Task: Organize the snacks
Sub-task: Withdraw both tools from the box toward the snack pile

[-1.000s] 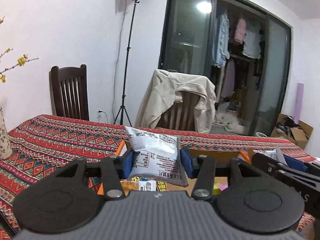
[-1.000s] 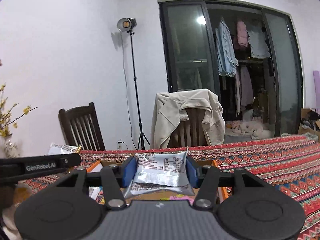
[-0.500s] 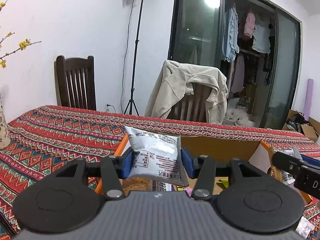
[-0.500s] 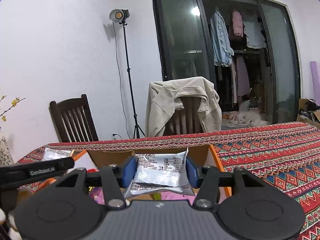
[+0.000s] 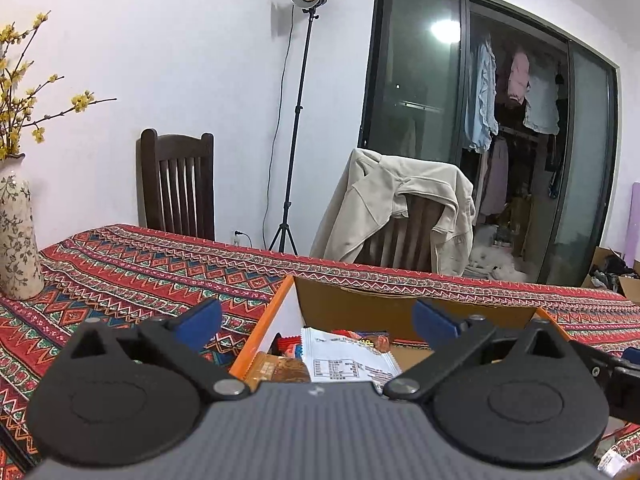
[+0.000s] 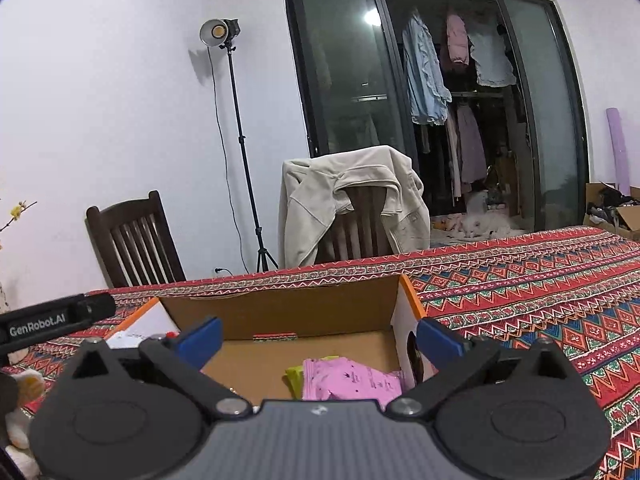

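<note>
My left gripper (image 5: 316, 322) hovers over the orange-edged cardboard box (image 5: 262, 332), its jaws opening wide with nothing pressed between the blue pads (image 5: 200, 322). A white snack packet (image 5: 344, 360) lies below them in the box, on top of other snacks. Over the same box (image 6: 280, 316) my right gripper (image 6: 320, 340) has its jaws opening wide as well, with nothing between its pads (image 6: 440, 338). A pink packet (image 6: 352, 380) and a yellow-green one (image 6: 294, 376) lie on the box floor beneath it. The left gripper's arm (image 6: 56, 320) shows at the left edge.
The table wears a red patterned cloth (image 5: 140, 264). A flowered vase (image 5: 16, 232) with yellow blossoms stands at the left. Behind the table are a dark wooden chair (image 5: 176, 188), a chair draped with a beige jacket (image 5: 400, 208) and a light stand (image 5: 298, 120).
Both grippers let go of their white packets and their jaws spread wide. The left one's packet now lies in the box. Both grippers sank towards the box.
</note>
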The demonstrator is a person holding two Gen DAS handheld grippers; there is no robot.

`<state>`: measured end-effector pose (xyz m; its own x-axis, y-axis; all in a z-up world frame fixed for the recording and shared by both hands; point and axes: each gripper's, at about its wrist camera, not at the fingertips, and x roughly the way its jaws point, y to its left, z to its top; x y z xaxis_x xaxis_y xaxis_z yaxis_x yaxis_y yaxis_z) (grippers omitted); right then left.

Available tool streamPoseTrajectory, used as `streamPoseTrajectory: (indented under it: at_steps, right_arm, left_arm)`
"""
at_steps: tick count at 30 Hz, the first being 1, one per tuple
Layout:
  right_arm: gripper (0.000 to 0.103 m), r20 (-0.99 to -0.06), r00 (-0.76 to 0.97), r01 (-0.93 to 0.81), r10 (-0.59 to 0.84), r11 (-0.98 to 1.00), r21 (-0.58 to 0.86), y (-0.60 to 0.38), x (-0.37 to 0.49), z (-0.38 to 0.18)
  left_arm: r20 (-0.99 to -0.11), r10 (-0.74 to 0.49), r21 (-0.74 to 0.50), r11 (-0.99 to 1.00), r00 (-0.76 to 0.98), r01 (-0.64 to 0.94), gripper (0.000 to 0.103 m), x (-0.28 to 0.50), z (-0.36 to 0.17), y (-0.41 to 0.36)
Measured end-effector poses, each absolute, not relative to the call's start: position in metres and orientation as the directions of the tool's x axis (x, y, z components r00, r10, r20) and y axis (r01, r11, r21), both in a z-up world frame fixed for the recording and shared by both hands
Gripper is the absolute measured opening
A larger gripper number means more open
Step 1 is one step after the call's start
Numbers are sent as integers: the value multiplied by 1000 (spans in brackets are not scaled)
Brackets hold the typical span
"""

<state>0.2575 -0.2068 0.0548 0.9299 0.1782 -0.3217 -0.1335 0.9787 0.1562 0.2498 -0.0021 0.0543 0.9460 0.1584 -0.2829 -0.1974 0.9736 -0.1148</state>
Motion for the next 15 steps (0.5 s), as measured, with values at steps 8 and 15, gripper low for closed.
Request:
streamPoseTrajectory:
  at_steps: [8,15]
  right_arm:
    - [103,-307,934,-143,183,979,149,-205,255,59]
    - [103,-282,937,-171,207,974,146,-203,241,80]
  left_arm:
    - [-274,152,-115,975,950,-190,103,245,58,-5]
    - [-290,142,-131,974,946,-187,103,236,77,-4]
